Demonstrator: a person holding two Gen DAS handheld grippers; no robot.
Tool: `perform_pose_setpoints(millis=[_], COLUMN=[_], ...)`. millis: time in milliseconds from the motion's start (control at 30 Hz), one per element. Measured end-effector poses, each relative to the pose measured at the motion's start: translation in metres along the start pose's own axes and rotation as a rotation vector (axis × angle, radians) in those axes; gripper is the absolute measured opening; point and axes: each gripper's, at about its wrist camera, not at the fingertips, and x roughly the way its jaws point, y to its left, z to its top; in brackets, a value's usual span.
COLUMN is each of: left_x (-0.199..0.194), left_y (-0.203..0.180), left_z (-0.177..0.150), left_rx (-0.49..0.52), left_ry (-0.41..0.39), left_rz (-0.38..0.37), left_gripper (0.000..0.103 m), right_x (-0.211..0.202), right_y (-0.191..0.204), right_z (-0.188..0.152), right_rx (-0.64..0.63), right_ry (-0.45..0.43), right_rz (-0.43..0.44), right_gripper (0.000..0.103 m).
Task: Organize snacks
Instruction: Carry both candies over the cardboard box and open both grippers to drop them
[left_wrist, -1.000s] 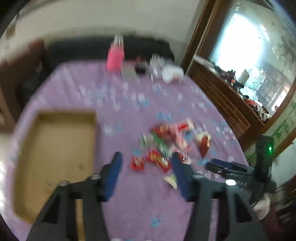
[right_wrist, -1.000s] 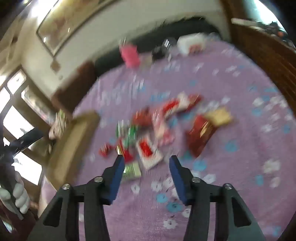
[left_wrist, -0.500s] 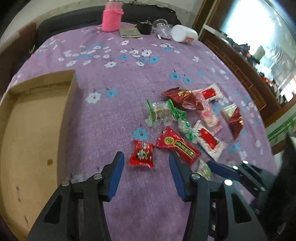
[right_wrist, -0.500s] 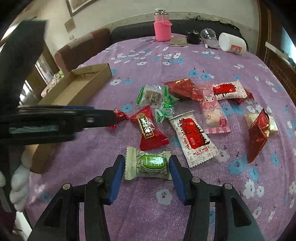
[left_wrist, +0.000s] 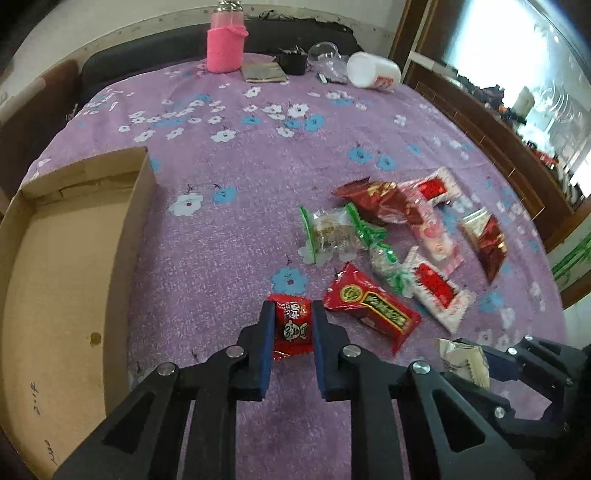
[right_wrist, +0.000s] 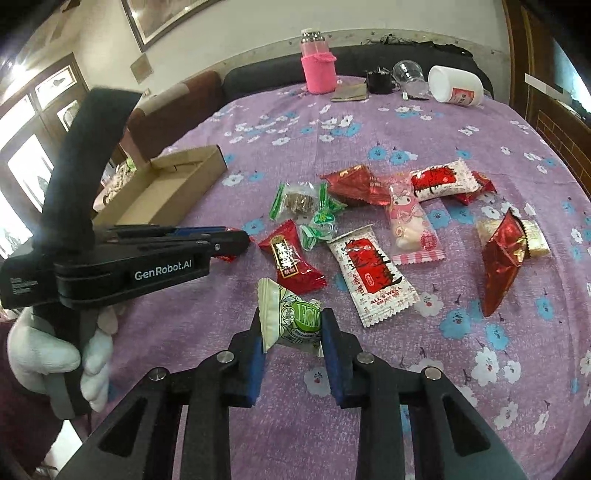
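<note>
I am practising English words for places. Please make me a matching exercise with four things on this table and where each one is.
1. small red candy
2. green and white candy
3. cardboard box
4. pink bottle

a. far edge of the table
b. between the right gripper fingers
c. left side of the table
d. between the left gripper fingers

Pairs: 1-d, 2-b, 3-c, 4-a

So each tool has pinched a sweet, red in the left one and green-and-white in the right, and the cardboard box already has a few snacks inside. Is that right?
Not quite: the cardboard box holds no snacks, as the left wrist view shows. The rest stands: the left tool pinches the small red sweet, and the right tool pinches the green-and-white sweet.
</note>
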Motion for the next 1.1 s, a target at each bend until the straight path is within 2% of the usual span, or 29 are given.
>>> perform_pose_setpoints(millis=[133,300,367,467,567,667,767,967,1067,1100], left_x=[-0.034,-0.094,-0.111,-0.128,-0.137,-0.144,-0.147,-0.144,-0.144,-0.144], left_y=[0.008,0.039,0.06,0.097,0.136,0.172,0.196,0.217,0.218,0.216], left_z=[-0.004,-0.021,-0.029,-0.046,-0.067,-0.089,-0.102,-0.114,-0.119,-0.12], left_rx=[-0.07,-0.164,-0.209,-0.287,-0.365,-0.432,-0.481,-0.542,-0.553,-0.554], left_ry=[-0.045,-0.137,-0.164,-0.186,-0.183,-0.166,-0.16,-0.141,-0.139,-0.145], left_rz=[-0.074,-0.109,-0.079,0.005,0.073,0.125,0.143,0.141,0.115,0.108], left_gripper=[0.018,0.018,0.018,0.018,0.018,0.018,0.018,0.019,0.024,0.031], right_x=[-0.015,-0.035,-0.039,-0.036,-0.021,-0.001,0.02,0.063,0.074,0.076], right_y=[0.005,0.027,0.043,0.074,0.11,0.149,0.178,0.221,0.23,0.231], right_z=[0.001,0.01,0.016,0.027,0.036,0.042,0.043,0.034,0.028,0.028], right_rx=[-0.005,-0.033,-0.05,-0.081,-0.102,-0.143,-0.166,-0.207,-0.22,-0.223], right_ry=[-0.024,-0.063,-0.071,-0.063,-0.033,-0.003,0.048,0.145,0.165,0.167], right_rz=[-0.002,0.039,0.079,0.165,0.265,0.301,0.341,0.319,0.299,0.29], right_gripper=[0.03,0.03,0.03,0.03,0.031,0.031,0.031,0.031,0.033,0.033])
